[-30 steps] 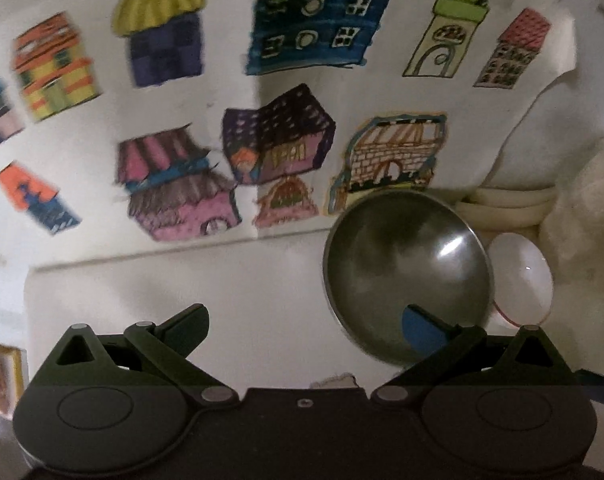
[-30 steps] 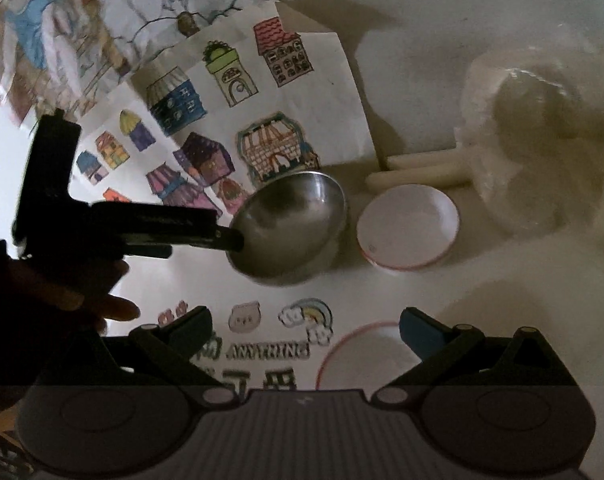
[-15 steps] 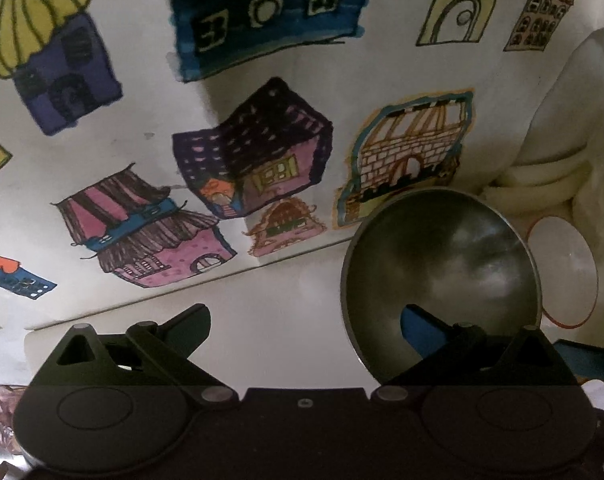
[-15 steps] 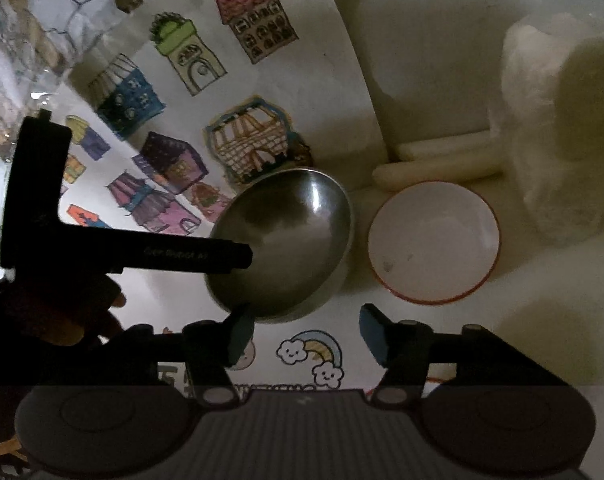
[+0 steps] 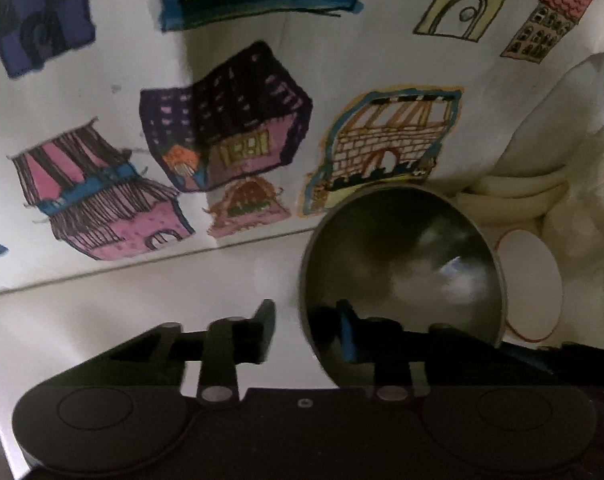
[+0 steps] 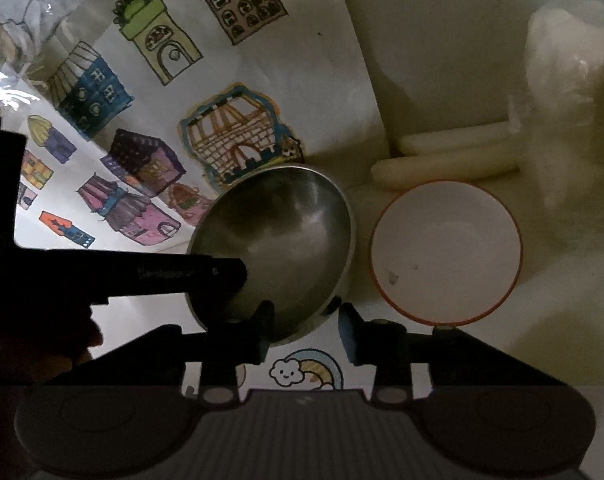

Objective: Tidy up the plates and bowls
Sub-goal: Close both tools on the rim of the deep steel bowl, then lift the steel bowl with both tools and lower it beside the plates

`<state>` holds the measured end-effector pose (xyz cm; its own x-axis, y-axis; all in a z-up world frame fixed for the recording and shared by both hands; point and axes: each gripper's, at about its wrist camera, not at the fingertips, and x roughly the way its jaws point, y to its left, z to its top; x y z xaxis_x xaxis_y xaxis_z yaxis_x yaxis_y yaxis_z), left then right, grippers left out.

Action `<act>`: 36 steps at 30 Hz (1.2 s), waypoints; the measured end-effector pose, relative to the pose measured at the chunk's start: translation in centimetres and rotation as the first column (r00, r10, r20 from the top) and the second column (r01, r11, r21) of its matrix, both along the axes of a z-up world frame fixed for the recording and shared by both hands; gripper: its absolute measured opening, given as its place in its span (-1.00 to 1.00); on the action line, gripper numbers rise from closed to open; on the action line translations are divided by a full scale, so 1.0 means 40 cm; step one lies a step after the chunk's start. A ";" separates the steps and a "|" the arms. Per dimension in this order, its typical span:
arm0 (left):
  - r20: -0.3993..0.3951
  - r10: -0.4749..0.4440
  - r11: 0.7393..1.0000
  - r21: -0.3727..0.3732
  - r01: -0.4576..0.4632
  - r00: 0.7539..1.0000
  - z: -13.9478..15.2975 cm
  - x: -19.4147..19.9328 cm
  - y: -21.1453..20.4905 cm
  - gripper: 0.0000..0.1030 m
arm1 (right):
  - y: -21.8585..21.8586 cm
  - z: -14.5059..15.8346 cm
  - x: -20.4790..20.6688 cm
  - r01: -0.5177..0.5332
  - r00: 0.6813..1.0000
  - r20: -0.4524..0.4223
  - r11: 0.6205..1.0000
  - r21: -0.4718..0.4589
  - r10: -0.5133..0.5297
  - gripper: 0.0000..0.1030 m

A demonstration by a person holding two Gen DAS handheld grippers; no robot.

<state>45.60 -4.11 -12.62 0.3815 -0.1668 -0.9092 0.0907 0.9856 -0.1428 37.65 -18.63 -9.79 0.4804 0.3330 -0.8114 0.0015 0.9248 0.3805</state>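
Note:
A steel bowl (image 5: 406,264) (image 6: 278,248) is tilted on the white table beside a white bowl with a red rim (image 6: 446,252) (image 5: 530,284). My left gripper (image 5: 306,328) straddles the steel bowl's near rim, one finger inside, one outside, jaws narrowed around it. In the right wrist view the left gripper (image 6: 222,276) reaches in from the left onto that rim. My right gripper (image 6: 306,332) straddles the steel bowl's lower rim, jaws partly closed with a gap.
A sheet of coloured house drawings (image 5: 230,140) (image 6: 162,128) lies behind the bowls. Pale rolled tubes (image 6: 450,156) and a white plastic bag (image 6: 574,92) sit at the right. A cloud-and-rainbow sticker (image 6: 306,372) is on the table near my right gripper.
Both grippers have narrowed from wide open. The left one closed around the steel bowl's rim. The right one moved forward to the bowl's lower rim.

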 end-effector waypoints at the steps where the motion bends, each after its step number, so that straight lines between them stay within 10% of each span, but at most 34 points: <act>1: -0.002 -0.001 1.000 -0.012 0.001 1.000 -0.001 -0.001 0.000 -0.58 | -0.003 -0.002 0.002 0.002 1.000 -0.003 1.000 0.005 -0.002 -0.33; 20: 0.022 0.032 0.995 -0.093 -0.030 0.999 0.087 -0.238 0.057 -0.65 | 0.022 0.086 -0.180 -0.116 0.993 -0.005 0.993 0.012 0.117 -0.48; 36: -0.203 -0.049 0.985 -0.173 0.013 0.978 0.049 -0.523 0.032 -0.63 | -0.019 0.099 -0.426 -0.224 0.963 -0.154 0.975 0.004 0.222 -0.48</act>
<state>24.68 -2.82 -10.68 0.1819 -0.3339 -0.9249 0.0722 0.9426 -0.3261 20.60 -19.40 -5.84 0.2651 0.4066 -0.8743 -0.1483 0.9131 0.3797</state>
